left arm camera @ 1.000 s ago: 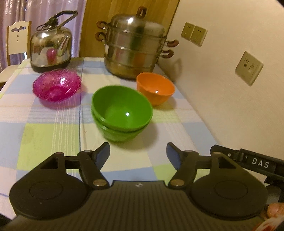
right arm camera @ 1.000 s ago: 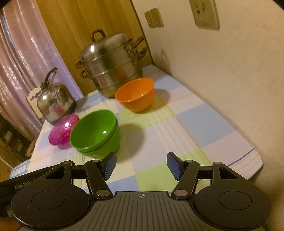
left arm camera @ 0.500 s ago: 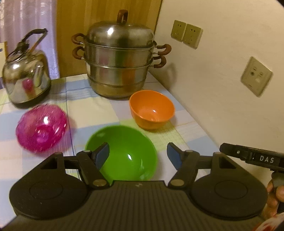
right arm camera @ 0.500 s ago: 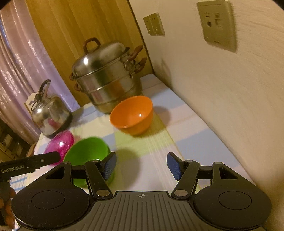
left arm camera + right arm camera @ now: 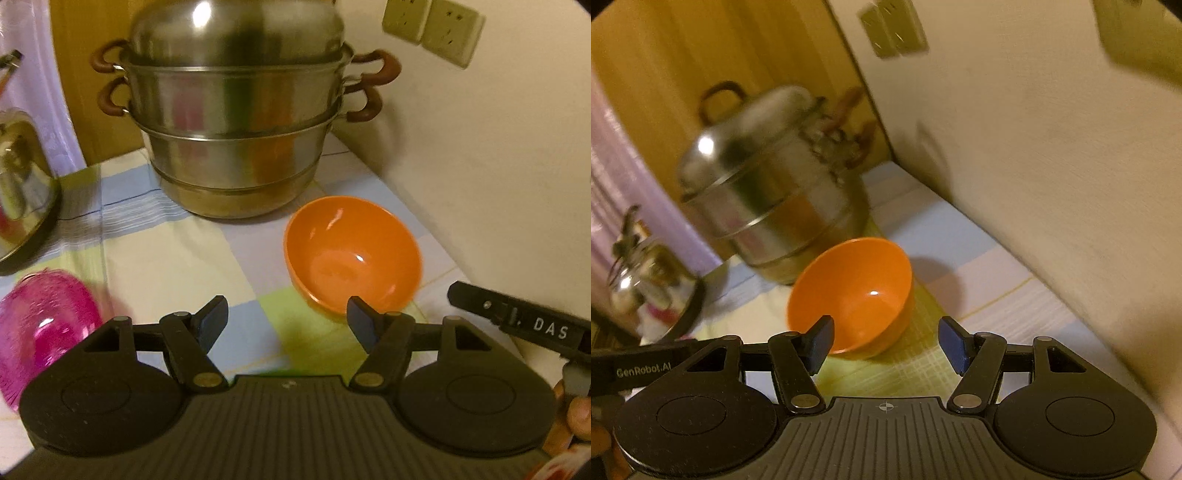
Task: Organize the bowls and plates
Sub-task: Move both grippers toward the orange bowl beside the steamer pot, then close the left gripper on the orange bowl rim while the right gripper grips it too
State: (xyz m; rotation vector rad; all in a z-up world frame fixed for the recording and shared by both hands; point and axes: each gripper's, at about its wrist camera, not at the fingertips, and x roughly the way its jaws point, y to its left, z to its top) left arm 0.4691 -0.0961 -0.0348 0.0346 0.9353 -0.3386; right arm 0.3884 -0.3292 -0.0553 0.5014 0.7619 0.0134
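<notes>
Just before the steamer pot (image 5: 236, 110), the orange bowl (image 5: 352, 258) sat upright on the counter (image 5: 177, 258); both the left tongs (image 5: 288, 319) and right tongs (image 5: 885, 343) gaped wide, holding nothing.

The left wrist view looks forward and slightly down over the left gripper (image 5: 287, 319), which fills the bottom of the frame, toward the steel steamer pot (image 5: 236, 110) close at upper centre and the wall at right. The orange bowl (image 5: 352, 258) sits near, right of centre, and the pink bowl (image 5: 44, 325) at the lower left edge.

The right wrist view is tilted and blurred, looking over the right gripper (image 5: 886, 343). Its orange bowl (image 5: 851, 295) lies just beyond the fingers at centre, the steamer pot (image 5: 768, 195) at upper left.

Both views share the bowl, pot, kettle (image 5: 646, 280), checked worktop (image 5: 979, 288) and wall sockets (image 5: 894, 33).
</notes>
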